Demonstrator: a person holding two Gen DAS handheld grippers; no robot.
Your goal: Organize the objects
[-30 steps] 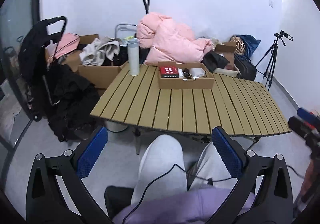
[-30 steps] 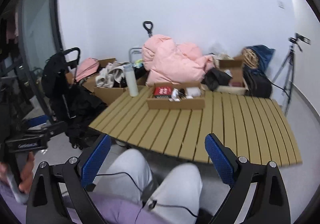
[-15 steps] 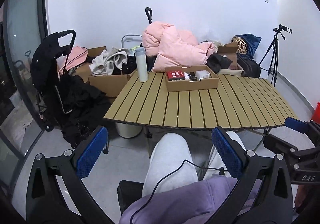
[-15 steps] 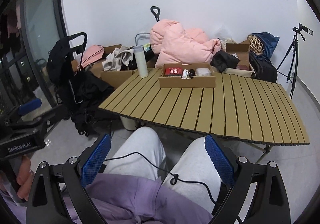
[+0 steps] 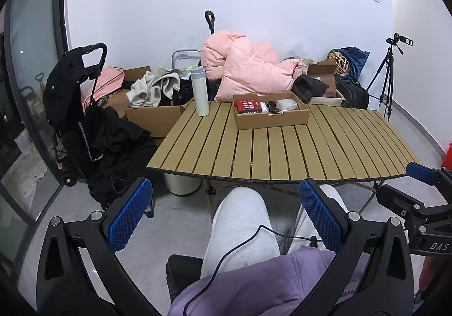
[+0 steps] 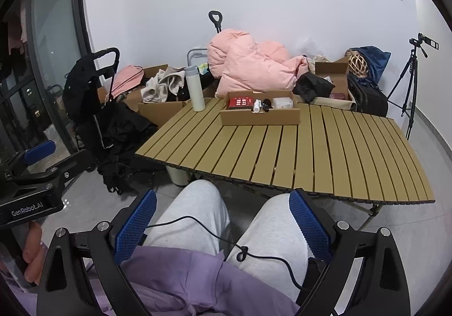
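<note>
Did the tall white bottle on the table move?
No. The white bottle stands at the same far-left corner of the table, left of the cardboard box; only the camera shifted.

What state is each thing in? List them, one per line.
Left gripper: open, empty, held over the lap.
Right gripper: open, empty.
Shallow brown cardboard box: open-topped, on the table, holding small items.
Tall white flask: upright, capped.
Slatted tan table: unfolded.
</note>
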